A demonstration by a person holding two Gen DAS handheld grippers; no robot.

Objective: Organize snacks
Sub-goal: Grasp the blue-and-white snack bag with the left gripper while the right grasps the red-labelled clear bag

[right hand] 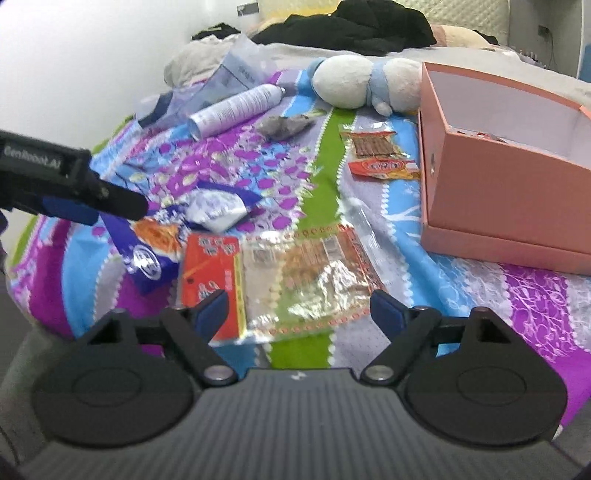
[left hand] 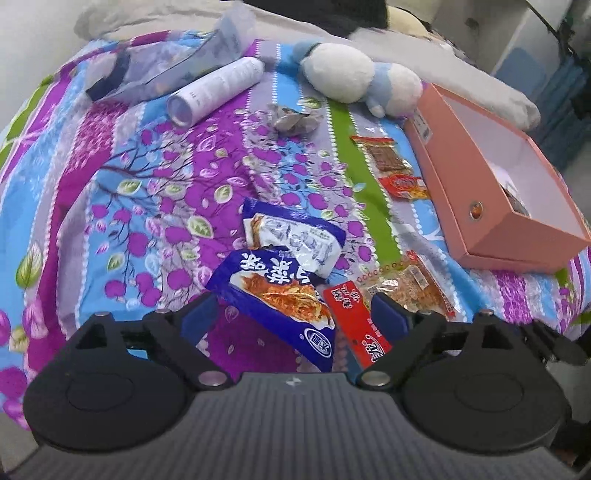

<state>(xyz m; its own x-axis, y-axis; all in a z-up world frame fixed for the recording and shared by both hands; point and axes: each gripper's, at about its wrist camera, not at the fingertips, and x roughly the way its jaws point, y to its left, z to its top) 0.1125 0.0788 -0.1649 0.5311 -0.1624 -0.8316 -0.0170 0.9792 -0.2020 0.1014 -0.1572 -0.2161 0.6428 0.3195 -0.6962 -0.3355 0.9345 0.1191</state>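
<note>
Snack packets lie on a flowered bedspread. My left gripper (left hand: 295, 314) is open, its jaws on either side of a blue packet (left hand: 280, 295); a white-and-blue packet (left hand: 295, 236) lies just beyond it. My right gripper (right hand: 299, 306) is open over a red-and-clear packet (right hand: 280, 273), which also shows in the left wrist view (left hand: 391, 295). A second red packet (left hand: 391, 166) (right hand: 376, 155) lies beside an open pink box (left hand: 506, 184) (right hand: 498, 192) on the right. The left gripper shows in the right wrist view (right hand: 122, 208), at the blue packet (right hand: 151, 251).
A white spray can (left hand: 218, 92) (right hand: 236, 107), a clear plastic bag (left hand: 173, 62), a crumpled grey wrapper (left hand: 291, 120) and a white-and-blue plush toy (left hand: 362, 79) (right hand: 365, 83) lie at the back. Black clothes (right hand: 351, 26) lie beyond on the bed.
</note>
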